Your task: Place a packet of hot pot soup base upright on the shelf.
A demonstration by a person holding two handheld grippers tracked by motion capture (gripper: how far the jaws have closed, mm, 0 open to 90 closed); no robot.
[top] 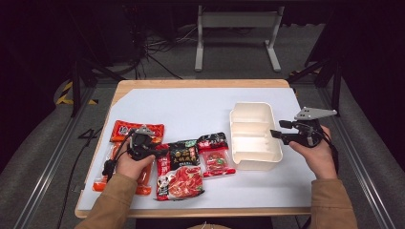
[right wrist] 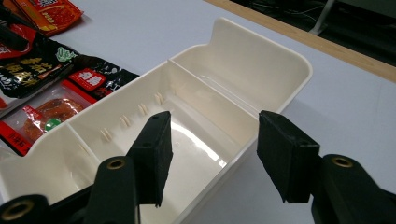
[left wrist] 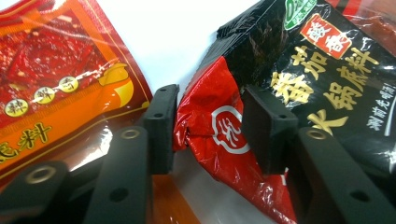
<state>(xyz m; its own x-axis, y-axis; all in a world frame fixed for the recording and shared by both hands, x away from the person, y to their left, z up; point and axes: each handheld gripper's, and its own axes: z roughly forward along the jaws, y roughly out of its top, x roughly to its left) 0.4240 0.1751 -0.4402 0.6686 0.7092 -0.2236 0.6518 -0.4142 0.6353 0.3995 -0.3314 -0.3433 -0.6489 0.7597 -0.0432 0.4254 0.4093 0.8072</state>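
Note:
My left gripper (left wrist: pixel 208 130) is shut on the crumpled end of a narrow red sauce packet (left wrist: pixel 205 107), which bulges between the two pads. That packet (top: pixel 163 166) lies among other packets at the table's front left, under my left gripper (top: pixel 160 151). A black packet (left wrist: pixel 327 84) with yellow writing overlaps it on one side. On the right, my right gripper (top: pixel 276 135) hangs open at the side wall of a white divided bin (top: pixel 234 124). Its jaws (right wrist: pixel 215 149) straddle the bin's rim (right wrist: pixel 280 60) without touching, and the compartments are empty.
Orange packets (top: pixel 137 129) lie behind my left hand, one of them (left wrist: pixel 56 70) close beside the jaw. A large red packet (top: pixel 184 183) and a clear-windowed packet (top: pixel 217 160) lie between my left hand and the bin. The white mat (top: pixel 191 105) ends at the wooden table edge.

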